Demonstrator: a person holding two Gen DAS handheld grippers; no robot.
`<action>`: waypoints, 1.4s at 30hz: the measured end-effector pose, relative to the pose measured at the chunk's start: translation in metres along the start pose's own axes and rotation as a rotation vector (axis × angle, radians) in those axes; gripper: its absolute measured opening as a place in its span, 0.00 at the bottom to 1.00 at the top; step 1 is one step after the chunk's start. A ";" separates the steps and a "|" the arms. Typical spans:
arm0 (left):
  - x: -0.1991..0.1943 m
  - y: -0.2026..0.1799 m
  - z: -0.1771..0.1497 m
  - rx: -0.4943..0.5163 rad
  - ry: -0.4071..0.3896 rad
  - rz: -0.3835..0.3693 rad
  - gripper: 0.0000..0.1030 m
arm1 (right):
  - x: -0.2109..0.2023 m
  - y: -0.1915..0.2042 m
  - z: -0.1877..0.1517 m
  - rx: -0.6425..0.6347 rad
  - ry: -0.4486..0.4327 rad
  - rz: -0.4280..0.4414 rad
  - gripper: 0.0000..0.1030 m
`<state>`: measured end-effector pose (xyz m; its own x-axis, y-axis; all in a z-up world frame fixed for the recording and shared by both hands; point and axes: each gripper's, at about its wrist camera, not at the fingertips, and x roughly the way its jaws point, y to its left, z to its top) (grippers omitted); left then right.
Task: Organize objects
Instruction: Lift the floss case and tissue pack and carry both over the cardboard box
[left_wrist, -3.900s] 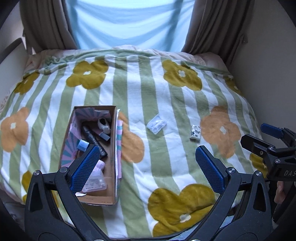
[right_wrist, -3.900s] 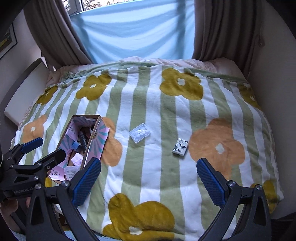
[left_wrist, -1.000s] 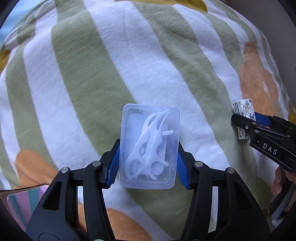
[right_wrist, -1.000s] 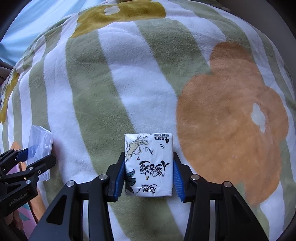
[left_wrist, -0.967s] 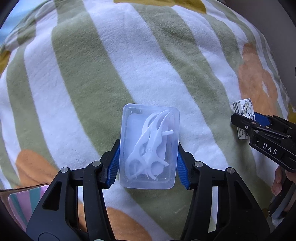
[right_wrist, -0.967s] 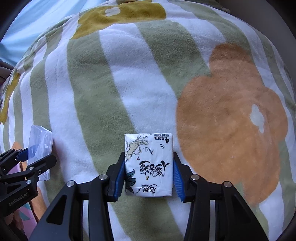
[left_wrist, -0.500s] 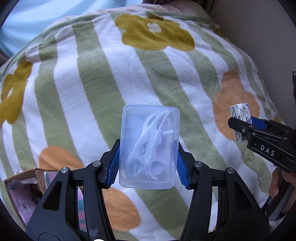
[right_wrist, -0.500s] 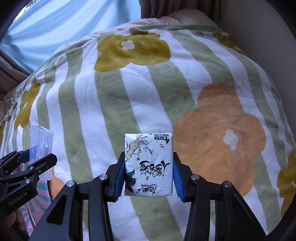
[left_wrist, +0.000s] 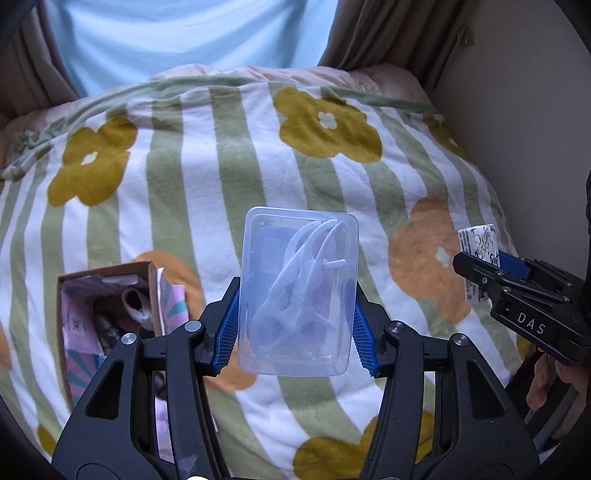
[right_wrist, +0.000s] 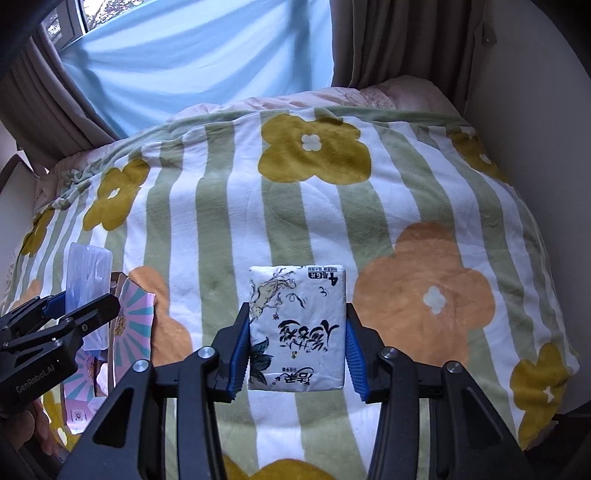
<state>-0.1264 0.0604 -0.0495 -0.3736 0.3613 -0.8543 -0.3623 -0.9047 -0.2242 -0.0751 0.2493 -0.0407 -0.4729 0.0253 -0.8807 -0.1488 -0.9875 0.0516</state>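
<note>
2 items are in my grip at once, and neither has reached the box yet. My left gripper (left_wrist: 298, 325) is closed on the clear plastic case (left_wrist: 299, 291) of white floss picks, its blue pads pressed against both long sides, with the case held up above the striped flower blanket (left_wrist: 184, 177). My right gripper (right_wrist: 296, 352) is closed the same way on the printed tissue pack (right_wrist: 297, 328), also lifted clear of the bedding. The cardboard box (left_wrist: 105, 306) sits low and to the left on the blanket, open, already holding several small things I cannot name for certain. I see no other loose item on the visible part of the blanket, so I judge the pick-ups finished and only the 2 drops left. The case is nearer the box, so it probably goes in first; then the tissue pack has to cross over from the right. The box looks crowded, so each item may need a gap.
</note>
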 end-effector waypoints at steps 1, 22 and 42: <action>-0.010 0.000 -0.004 -0.014 -0.010 0.008 0.49 | -0.006 0.002 -0.002 -0.012 0.000 0.004 0.41; -0.104 0.016 -0.096 -0.186 -0.095 0.100 0.49 | -0.061 0.045 -0.051 -0.227 0.002 0.089 0.41; -0.146 0.118 -0.163 -0.538 -0.149 0.311 0.49 | -0.027 0.186 -0.035 -0.608 0.028 0.332 0.41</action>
<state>0.0250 -0.1357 -0.0274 -0.5211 0.0563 -0.8517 0.2468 -0.9453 -0.2134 -0.0598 0.0597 -0.0233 -0.3853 -0.2897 -0.8761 0.5172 -0.8541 0.0550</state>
